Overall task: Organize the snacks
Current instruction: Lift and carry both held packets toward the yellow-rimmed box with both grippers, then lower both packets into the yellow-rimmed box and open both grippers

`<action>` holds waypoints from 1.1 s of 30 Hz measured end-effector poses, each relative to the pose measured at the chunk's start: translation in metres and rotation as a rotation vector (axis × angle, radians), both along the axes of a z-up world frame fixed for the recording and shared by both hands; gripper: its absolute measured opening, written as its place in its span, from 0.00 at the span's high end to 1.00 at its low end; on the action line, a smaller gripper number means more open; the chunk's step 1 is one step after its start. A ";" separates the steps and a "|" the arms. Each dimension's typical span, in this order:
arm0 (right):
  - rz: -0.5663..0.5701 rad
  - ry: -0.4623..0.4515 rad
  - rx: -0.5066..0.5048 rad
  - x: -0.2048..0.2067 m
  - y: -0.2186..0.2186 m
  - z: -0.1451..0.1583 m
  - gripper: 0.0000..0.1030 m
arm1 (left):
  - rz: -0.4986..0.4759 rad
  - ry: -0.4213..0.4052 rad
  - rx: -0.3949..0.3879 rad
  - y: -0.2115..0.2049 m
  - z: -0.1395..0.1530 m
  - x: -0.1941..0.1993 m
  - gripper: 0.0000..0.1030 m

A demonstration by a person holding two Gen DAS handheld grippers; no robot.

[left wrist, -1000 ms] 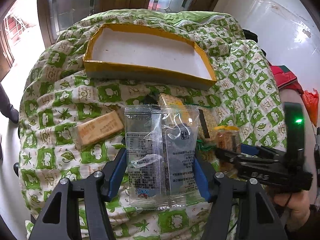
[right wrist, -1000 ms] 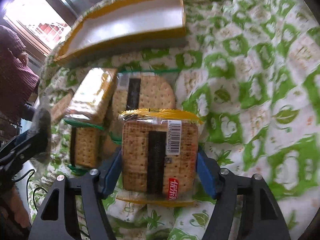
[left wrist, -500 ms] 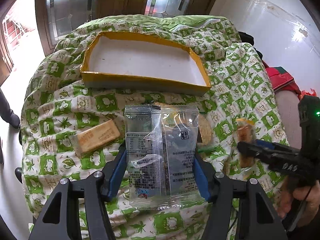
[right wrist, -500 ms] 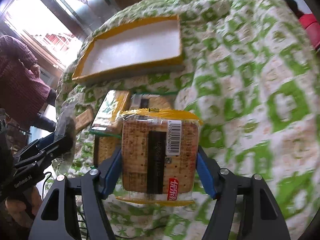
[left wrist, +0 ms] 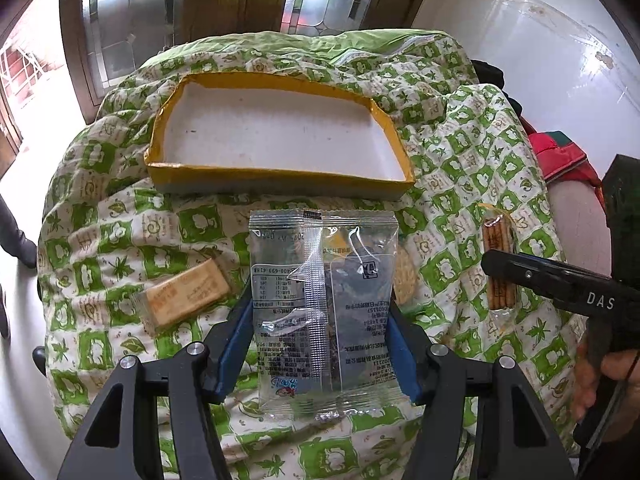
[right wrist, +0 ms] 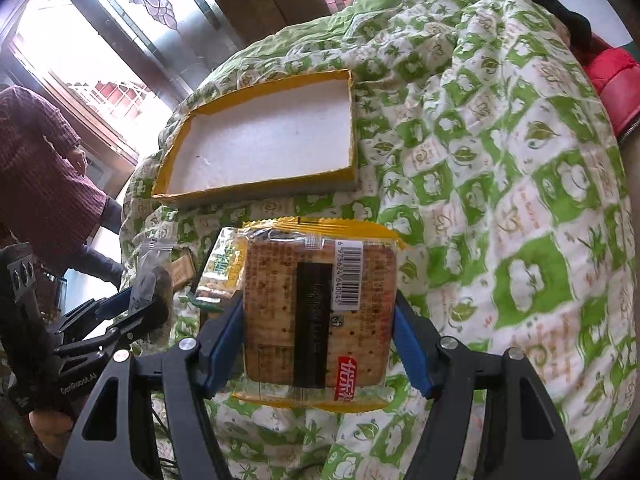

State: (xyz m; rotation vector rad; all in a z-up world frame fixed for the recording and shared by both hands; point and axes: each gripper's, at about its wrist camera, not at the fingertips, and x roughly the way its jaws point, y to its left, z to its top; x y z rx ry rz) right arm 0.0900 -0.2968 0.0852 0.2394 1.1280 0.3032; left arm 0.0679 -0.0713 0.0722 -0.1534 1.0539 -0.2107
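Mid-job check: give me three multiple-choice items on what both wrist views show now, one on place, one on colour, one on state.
1. Where is the small tan biscuit pack?
A. in the tray
B. on the green-and-white quilt, left of the left gripper
C. in a gripper

2. The shallow cardboard tray's rim is:
A. yellow
B. red
C. blue

3. The right gripper is:
A. open over the tray
B. shut on nothing
C. shut on the yellow-edged cracker pack

Answers: B, it lies on the cloth outside the tray; A, a yellow edge frames the white floor; C, both blue fingers press the pack's sides.
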 end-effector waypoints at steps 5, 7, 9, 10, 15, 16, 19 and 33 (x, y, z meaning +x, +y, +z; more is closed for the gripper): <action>0.007 -0.011 0.003 0.011 0.006 0.002 0.34 | -0.003 -0.004 0.012 0.002 0.004 0.011 0.36; 0.009 -0.019 0.004 0.016 0.008 0.004 0.34 | -0.003 -0.010 0.022 0.002 0.005 0.015 0.36; 0.010 -0.027 0.003 0.021 0.009 0.006 0.34 | -0.002 -0.011 0.025 0.003 0.006 0.020 0.36; 0.009 -0.032 0.004 0.024 0.011 0.008 0.34 | -0.001 -0.012 0.028 0.003 0.007 0.024 0.36; 0.009 -0.046 0.003 0.042 0.014 0.013 0.34 | 0.003 -0.017 0.049 0.007 0.010 0.042 0.36; 0.006 -0.048 0.003 0.046 0.014 0.013 0.34 | 0.006 -0.016 0.052 0.008 0.011 0.047 0.36; 0.000 -0.045 0.015 0.059 0.014 0.012 0.34 | 0.010 -0.016 0.057 0.010 0.012 0.061 0.36; 0.000 -0.076 0.084 0.128 0.027 0.007 0.33 | 0.053 -0.005 0.045 0.019 0.001 0.124 0.36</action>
